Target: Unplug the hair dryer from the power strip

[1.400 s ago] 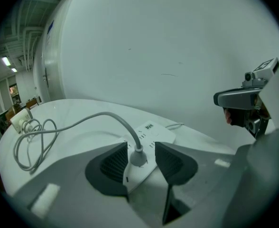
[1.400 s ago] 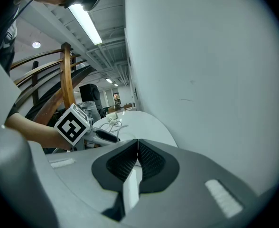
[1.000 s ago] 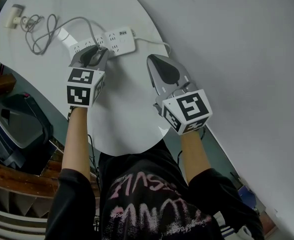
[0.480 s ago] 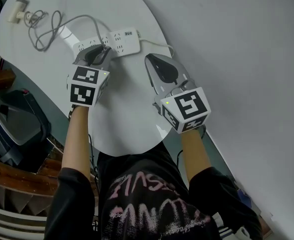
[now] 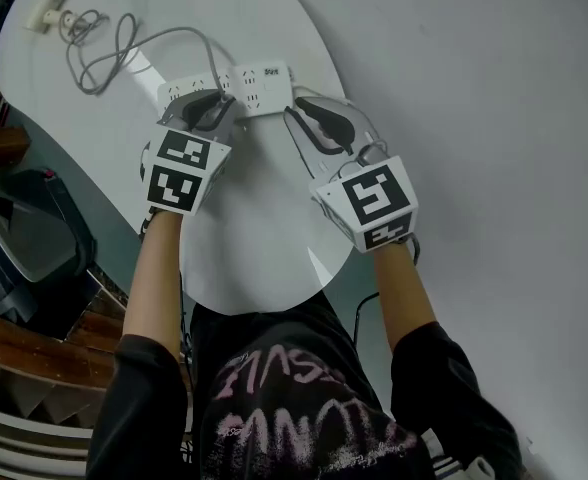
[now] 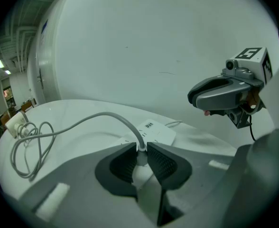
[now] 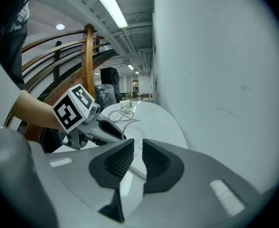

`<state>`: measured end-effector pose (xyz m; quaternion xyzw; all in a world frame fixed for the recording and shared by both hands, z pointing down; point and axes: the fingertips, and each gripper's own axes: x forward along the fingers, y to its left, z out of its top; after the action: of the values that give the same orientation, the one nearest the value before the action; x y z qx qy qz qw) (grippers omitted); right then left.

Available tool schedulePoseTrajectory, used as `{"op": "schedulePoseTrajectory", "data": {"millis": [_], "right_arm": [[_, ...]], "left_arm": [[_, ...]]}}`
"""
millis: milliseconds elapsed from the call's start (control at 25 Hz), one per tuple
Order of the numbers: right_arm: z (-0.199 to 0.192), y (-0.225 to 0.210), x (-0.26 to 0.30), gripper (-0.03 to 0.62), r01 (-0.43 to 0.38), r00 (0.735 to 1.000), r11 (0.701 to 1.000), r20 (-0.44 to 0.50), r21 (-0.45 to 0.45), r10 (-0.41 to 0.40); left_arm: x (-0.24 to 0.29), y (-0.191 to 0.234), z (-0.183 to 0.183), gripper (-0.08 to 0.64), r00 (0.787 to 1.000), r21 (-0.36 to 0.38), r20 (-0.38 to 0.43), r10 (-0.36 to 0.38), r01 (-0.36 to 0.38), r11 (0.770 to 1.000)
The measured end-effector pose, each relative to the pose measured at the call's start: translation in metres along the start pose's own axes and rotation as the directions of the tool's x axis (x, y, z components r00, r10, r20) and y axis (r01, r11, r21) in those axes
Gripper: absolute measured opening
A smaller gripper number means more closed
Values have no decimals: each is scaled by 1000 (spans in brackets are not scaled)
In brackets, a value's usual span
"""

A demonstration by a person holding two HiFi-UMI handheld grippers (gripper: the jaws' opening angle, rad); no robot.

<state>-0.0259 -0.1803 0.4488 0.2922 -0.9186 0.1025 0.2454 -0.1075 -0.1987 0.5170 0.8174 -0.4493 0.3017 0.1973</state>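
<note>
A white power strip (image 5: 249, 83) lies on the round white table (image 5: 254, 238). A grey cable (image 5: 164, 38) loops from its plug to the white hair dryer (image 5: 44, 6) at the table's far left edge. My left gripper (image 5: 212, 105) is shut on the white plug (image 6: 139, 151), which sits in the strip (image 6: 153, 132). My right gripper (image 5: 299, 110) hovers at the strip's right end. Its jaws have just been opening; a narrow gap shows in the right gripper view (image 7: 137, 158), with nothing between the pads and the strip (image 7: 138, 170) below them.
The strip's thin white cord (image 6: 177, 123) runs off toward the grey wall (image 5: 474, 88) on the right. Dark furniture (image 5: 24, 238) and wooden rails (image 5: 34, 353) stand left of the table. The person's torso is at the near edge.
My right gripper has moved left and forward to the strip's right end, rolled somewhat, and its jaws have parted. The left gripper has kept its hold on the plug.
</note>
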Motion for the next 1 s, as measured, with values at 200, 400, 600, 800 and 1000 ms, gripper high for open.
{"op": "schedulePoseTrajectory", "data": {"millis": [200, 400, 600, 800, 1000], "right_arm": [[-3, 7, 17, 78, -54, 997, 996, -53, -73, 50], [-6, 7, 34, 89, -112, 988, 986, -117, -126, 97], [-13, 9, 49, 115, -187, 966, 960, -218, -208, 141], [-19, 12, 64, 120, -259, 938, 924, -300, -281, 172], [-23, 14, 79, 128, -306, 917, 899, -351, -313, 190]], "left_arm": [[0, 0, 0, 80, 1000, 0, 5, -13, 13, 1000], [1, 0, 1, 80, 1000, 4, 5, -24, 24, 1000], [1, 1, 1, 80, 999, -13, 8, -36, 37, 999], [1, 2, 1, 81, 999, -27, 10, -46, 46, 999], [1, 2, 0, 81, 999, -50, 20, -49, 50, 998]]}}
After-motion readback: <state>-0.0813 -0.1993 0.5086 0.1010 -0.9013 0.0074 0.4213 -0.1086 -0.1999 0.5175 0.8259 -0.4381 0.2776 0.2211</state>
